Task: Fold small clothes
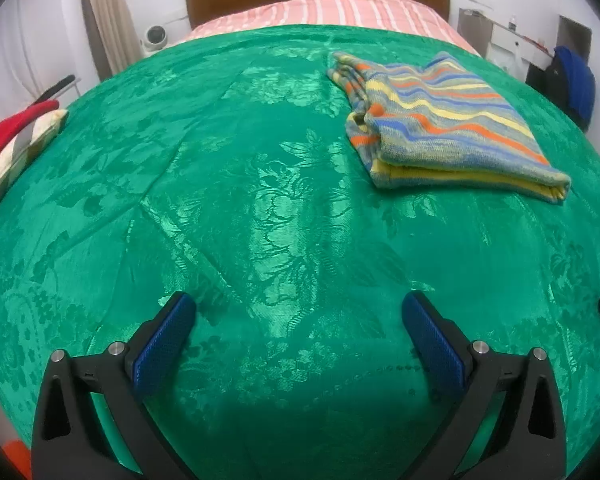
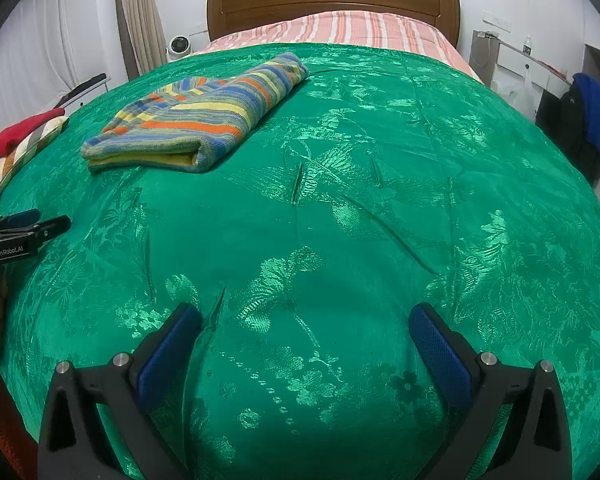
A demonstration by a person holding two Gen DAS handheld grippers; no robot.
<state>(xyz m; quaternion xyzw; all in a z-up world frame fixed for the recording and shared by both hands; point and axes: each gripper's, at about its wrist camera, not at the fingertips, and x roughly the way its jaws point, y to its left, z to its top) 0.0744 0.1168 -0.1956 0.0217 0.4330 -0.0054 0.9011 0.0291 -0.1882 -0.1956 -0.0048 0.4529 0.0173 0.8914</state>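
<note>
Item: folded multicoloured striped knit garment (image 1: 440, 120), lying on green floral satin bedspread (image 1: 260, 208). Left gripper (image 1: 300, 320), right gripper (image 2: 306, 328): jaws spread, empty. Risk: slick bedspread bunching under a grab.

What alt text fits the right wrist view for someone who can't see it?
A folded striped garment lies on the green bedspread, far left of the open, empty right gripper. The left gripper shows at the left edge, with a wooden headboard behind.
</note>
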